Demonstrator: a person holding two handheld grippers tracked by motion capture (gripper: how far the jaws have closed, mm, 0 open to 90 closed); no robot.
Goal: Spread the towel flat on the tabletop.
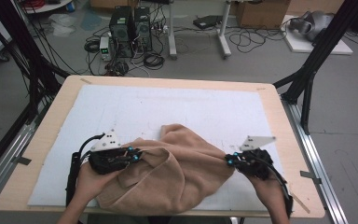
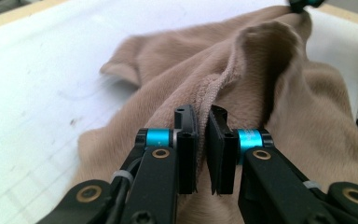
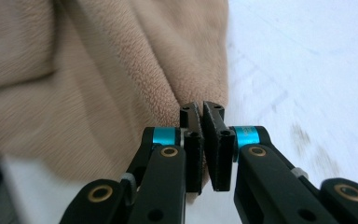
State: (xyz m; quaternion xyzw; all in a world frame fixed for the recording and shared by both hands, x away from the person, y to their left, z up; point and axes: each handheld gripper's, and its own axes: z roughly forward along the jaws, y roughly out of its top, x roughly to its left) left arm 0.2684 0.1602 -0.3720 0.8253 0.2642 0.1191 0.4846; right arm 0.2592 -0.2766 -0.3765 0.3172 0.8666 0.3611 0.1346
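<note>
Now beige cloth (image 1: 168,172) stretched between left tongs (image 1: 137,155), right tongs (image 1: 228,161), both clamped.

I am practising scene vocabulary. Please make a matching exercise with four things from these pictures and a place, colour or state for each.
Things:
1. left gripper
2. tan cloth
3. white mat
4. computer towers

Descriptions:
A. on the floor beyond the table
B. crumpled between both grippers
C. flat under the cloth
D. shut on a ribbed hem

Pairs: 1-D, 2-B, 3-C, 4-A
</note>
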